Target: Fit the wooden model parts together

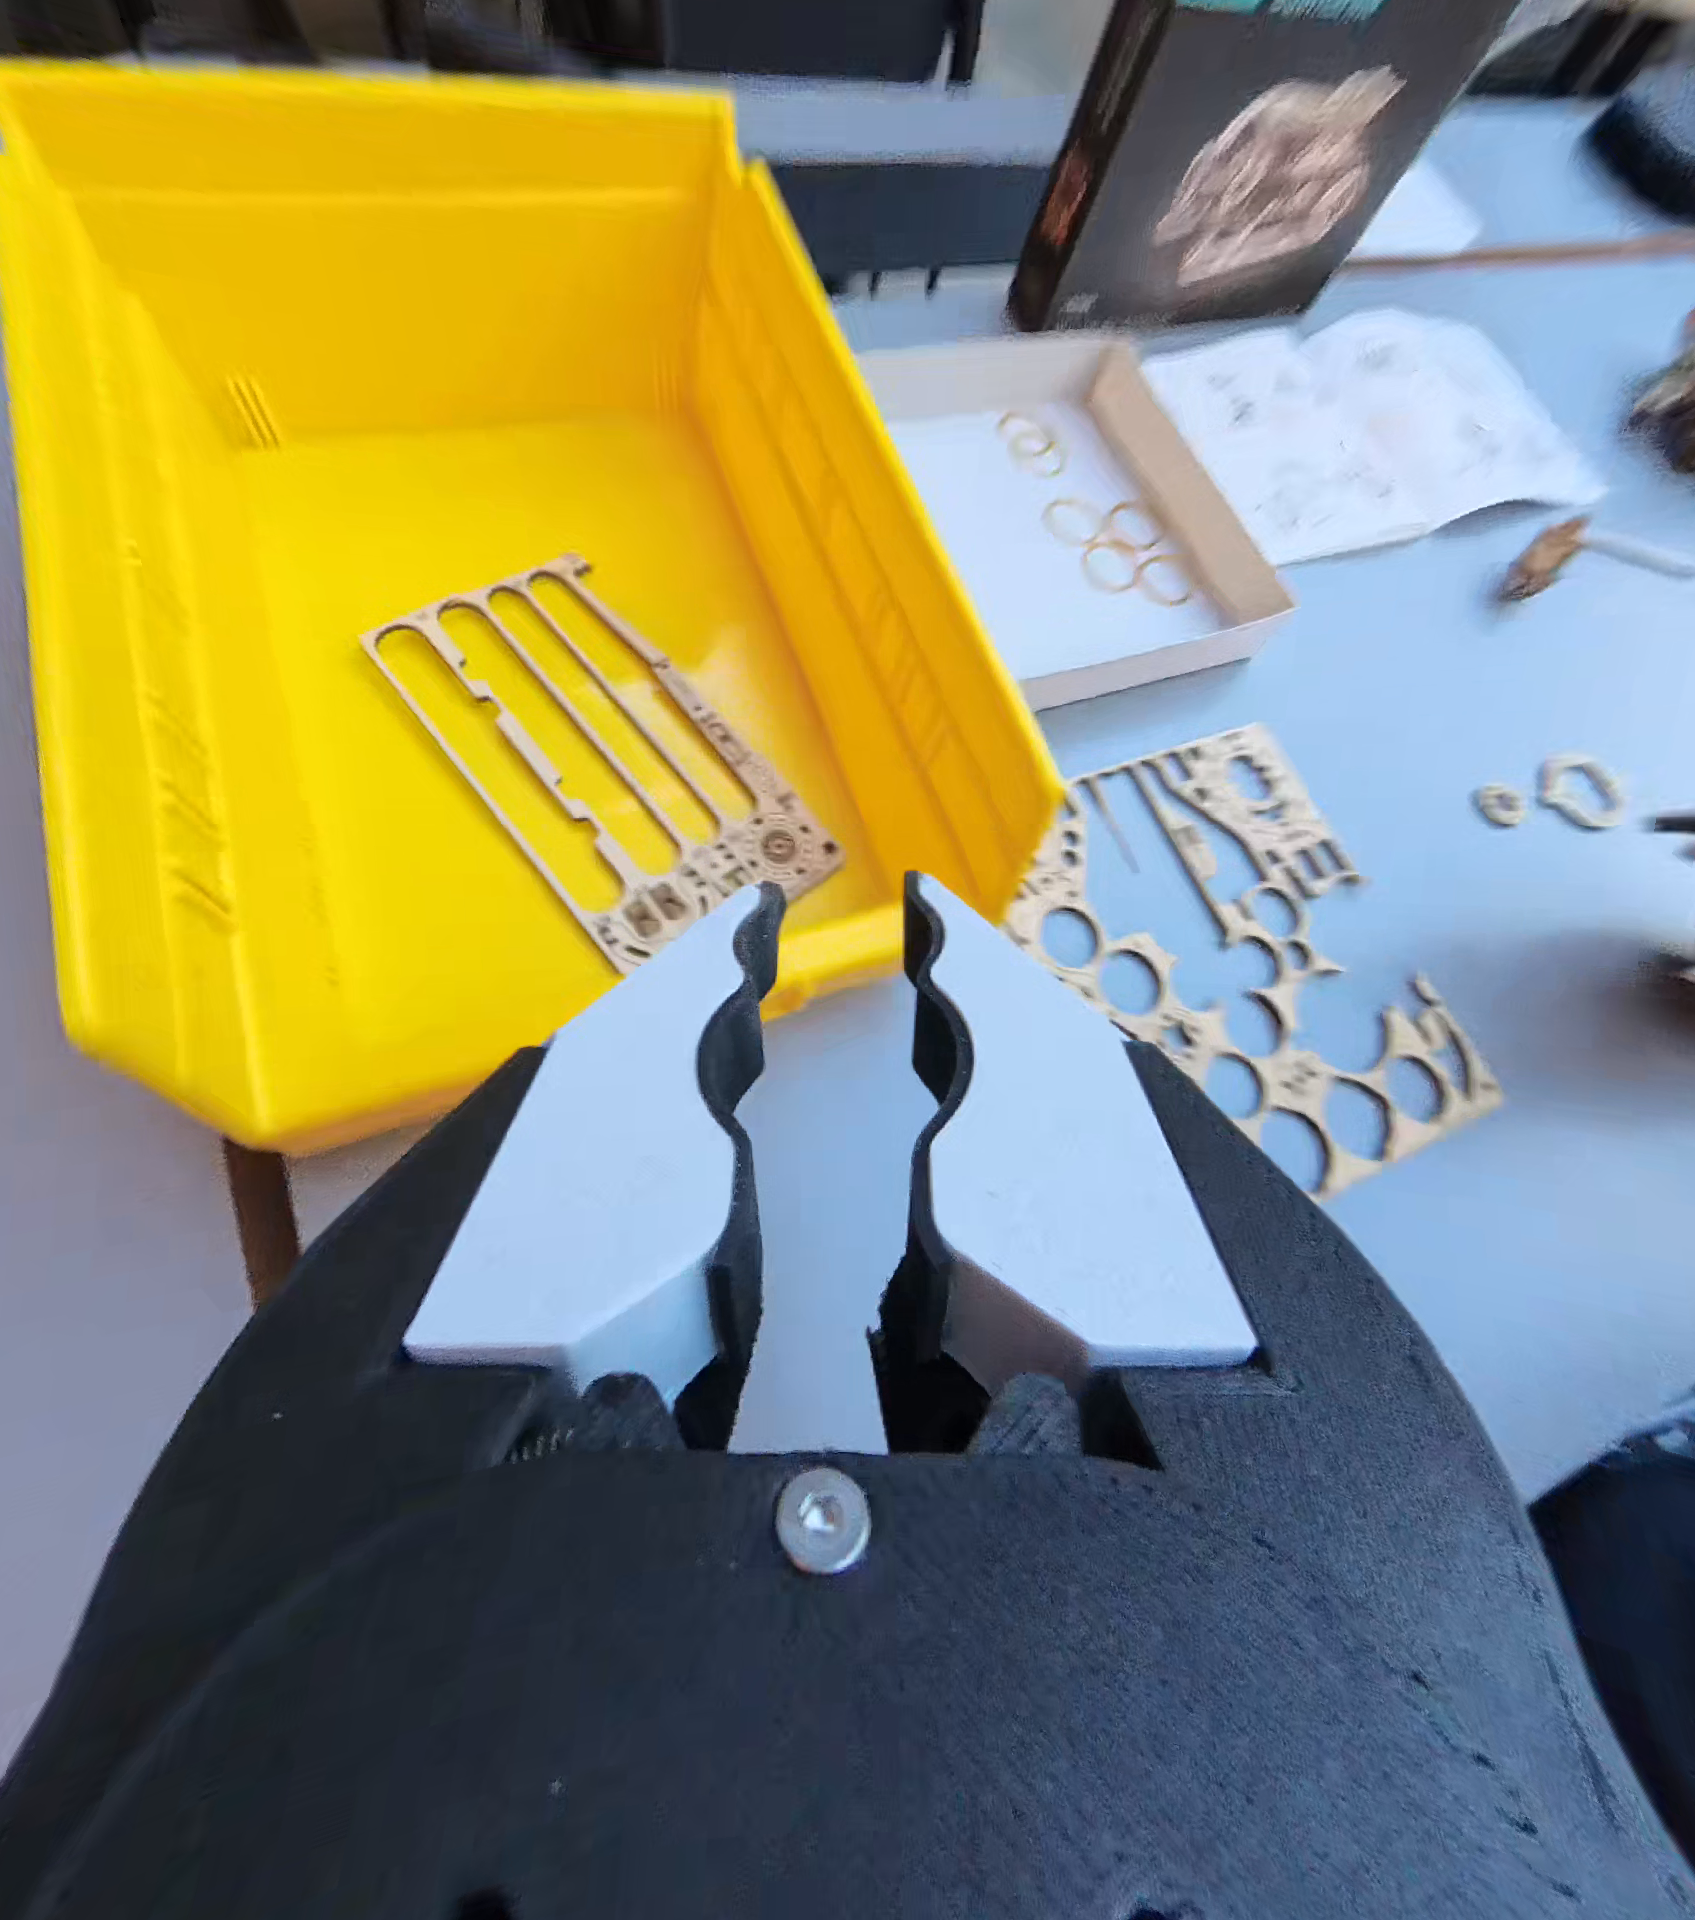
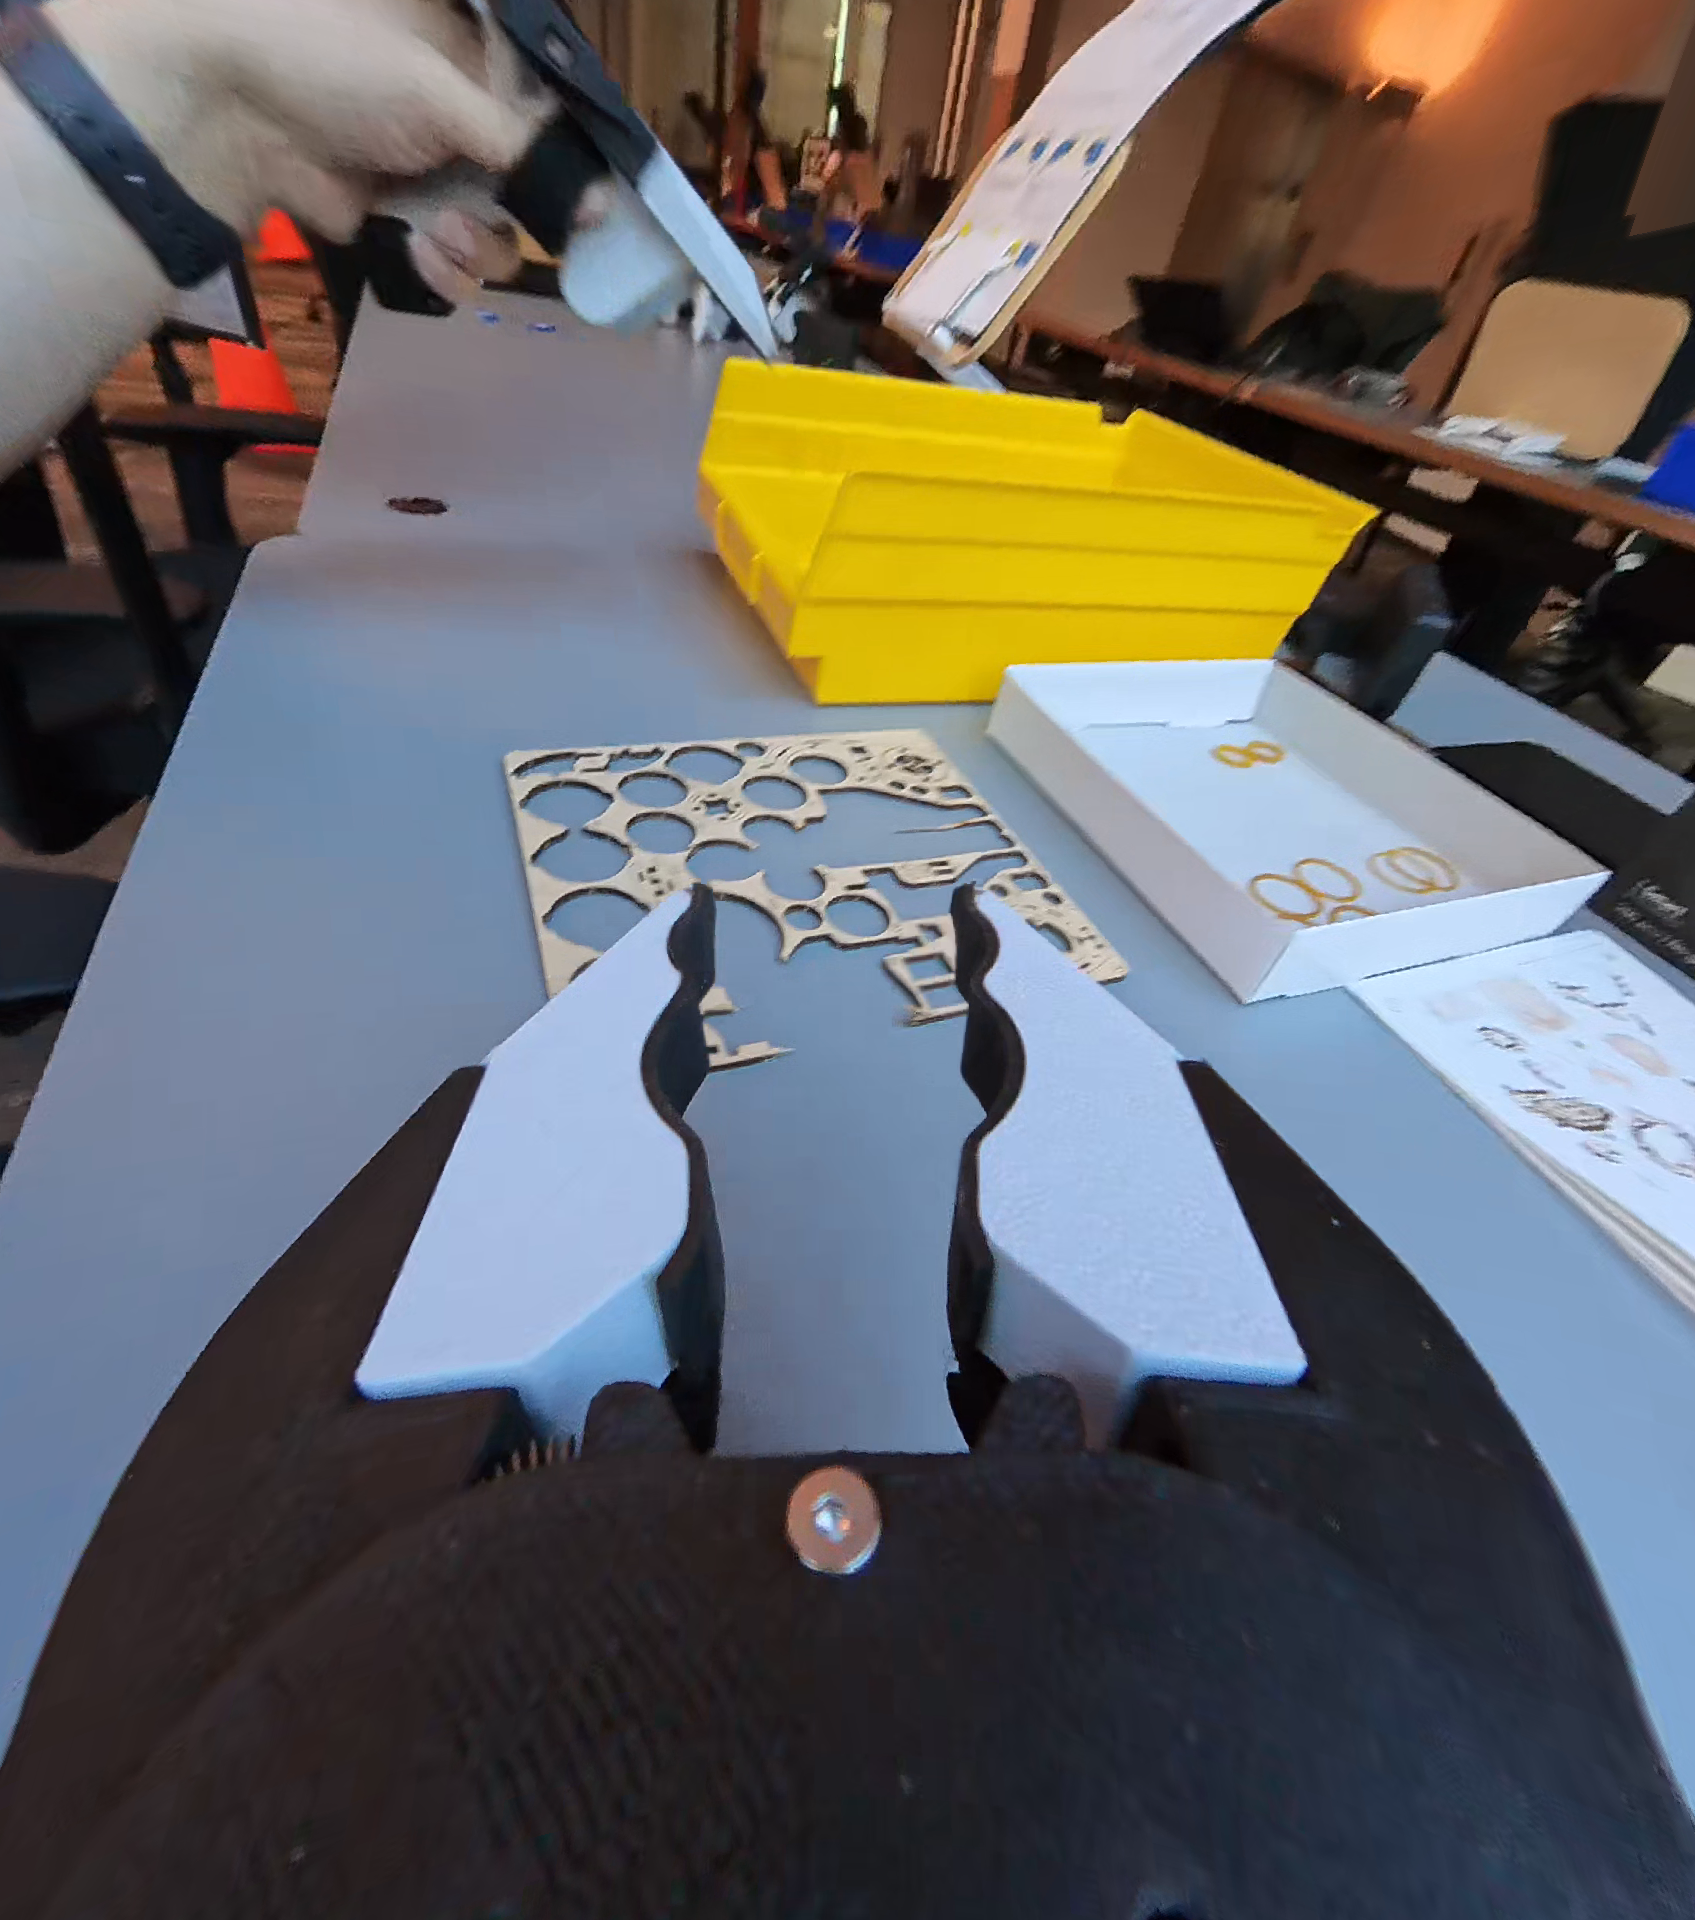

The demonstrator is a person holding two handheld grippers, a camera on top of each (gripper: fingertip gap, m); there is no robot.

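Hovering above the near lip of a yellow bin [image 1: 427,343], the left gripper [image 1: 838,894] has its jaws slightly apart, with nothing between them. Inside the bin lies a wooden sheet with long slots [image 1: 604,769], flat on the floor of the bin. To the right of the bin, on the grey bench [image 1: 1445,707], lies a second wooden sheet with round cut-outs [image 1: 1269,997]; one corner of it is hidden behind the bin's wall. Farther back sits a shallow white tray [image 1: 1227,582] holding thin wooden rings [image 1: 1118,545]. An open instruction booklet [image 1: 1362,436] lies beside the tray, and a dark box [image 1: 1217,156] stands upright behind it. Two small loose wooden pieces [image 1: 1560,795] lie on the bench at the right.

From the right wrist view, the right gripper [image 2: 832,904] is held low over the bench [image 2: 355,779], its jaws apart and empty, pointing at the cut-out sheet [image 2: 677,821] just ahead. The yellow bin [image 2: 1009,561] stands beyond that sheet, and the white tray [image 2: 1134,769] with its rings [image 2: 1326,888] is to the right. The booklet [image 2: 1601,1091] lies at the right edge. At upper left, a person's hand [image 2: 230,114] holds the left gripper [image 2: 708,281] above the bin.
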